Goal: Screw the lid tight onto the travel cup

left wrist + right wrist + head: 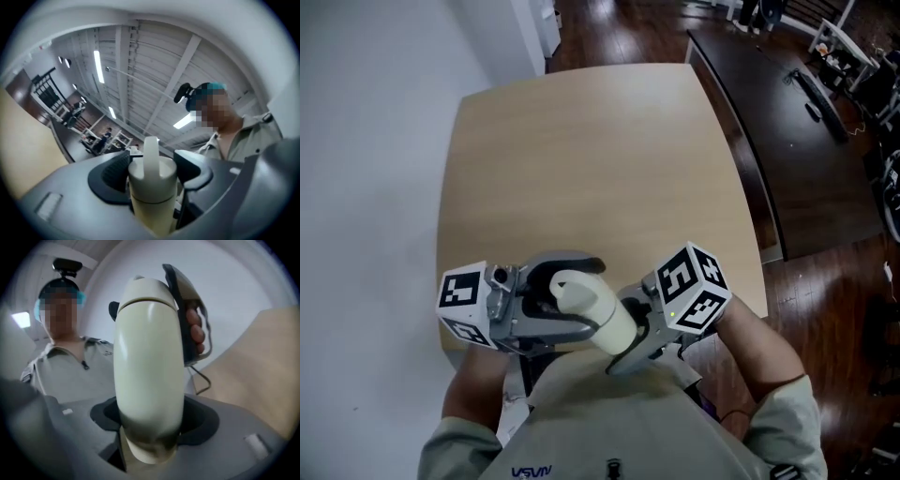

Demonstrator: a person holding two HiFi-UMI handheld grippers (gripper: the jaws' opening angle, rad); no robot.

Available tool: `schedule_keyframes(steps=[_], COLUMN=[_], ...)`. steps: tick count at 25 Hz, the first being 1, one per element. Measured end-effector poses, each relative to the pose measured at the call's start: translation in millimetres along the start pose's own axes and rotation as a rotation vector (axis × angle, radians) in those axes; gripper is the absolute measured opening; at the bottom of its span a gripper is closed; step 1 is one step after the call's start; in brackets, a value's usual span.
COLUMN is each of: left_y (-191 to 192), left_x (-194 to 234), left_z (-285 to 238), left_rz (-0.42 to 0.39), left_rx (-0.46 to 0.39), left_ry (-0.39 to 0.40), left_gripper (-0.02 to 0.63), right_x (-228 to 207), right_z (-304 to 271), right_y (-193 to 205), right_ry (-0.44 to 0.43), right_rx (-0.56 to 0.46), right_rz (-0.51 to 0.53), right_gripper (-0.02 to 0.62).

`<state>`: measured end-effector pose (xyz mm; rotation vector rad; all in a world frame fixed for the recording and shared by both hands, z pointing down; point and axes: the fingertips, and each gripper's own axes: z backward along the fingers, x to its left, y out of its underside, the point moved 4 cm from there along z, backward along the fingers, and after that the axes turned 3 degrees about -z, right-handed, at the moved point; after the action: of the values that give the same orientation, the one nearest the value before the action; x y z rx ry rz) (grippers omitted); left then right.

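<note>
The lid [153, 183] is flanked by the jaws of the left gripper [151, 169], which are spread, the pads just beside it and seemingly not pressing. The lower body of the travel cup [147, 357] is pinched between the jaws of the right gripper [152, 422]. The cup is held tilted in the air, close to the person's chest, above the near edge of the worktop [581, 141]. The lid is seated, with only a thin seam shown. Tightening is judged done or nearly so; at most a last twist and setting down are left.
</note>
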<state>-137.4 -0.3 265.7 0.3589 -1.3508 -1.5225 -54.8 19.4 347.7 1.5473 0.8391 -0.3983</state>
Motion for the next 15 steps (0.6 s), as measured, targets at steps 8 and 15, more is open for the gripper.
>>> schedule_keyframes(steps=[8,15], left_y=[-10,-9], left_x=[-4,9], left_z=[1,6], left_rz=[0.120,0.092], left_rx=[-0.004,-0.014], left_ry=[0.363,0.281], left_gripper=[0.302,0.304], right_x=[17,-2], right_z=[-26,-19], right_y=[-16,-17], right_ry=[-0.239,-0.079], right_rx=[-0.044,-0.097], right_rz=[0.023,0.002], right_gripper=[0.307,0.307])
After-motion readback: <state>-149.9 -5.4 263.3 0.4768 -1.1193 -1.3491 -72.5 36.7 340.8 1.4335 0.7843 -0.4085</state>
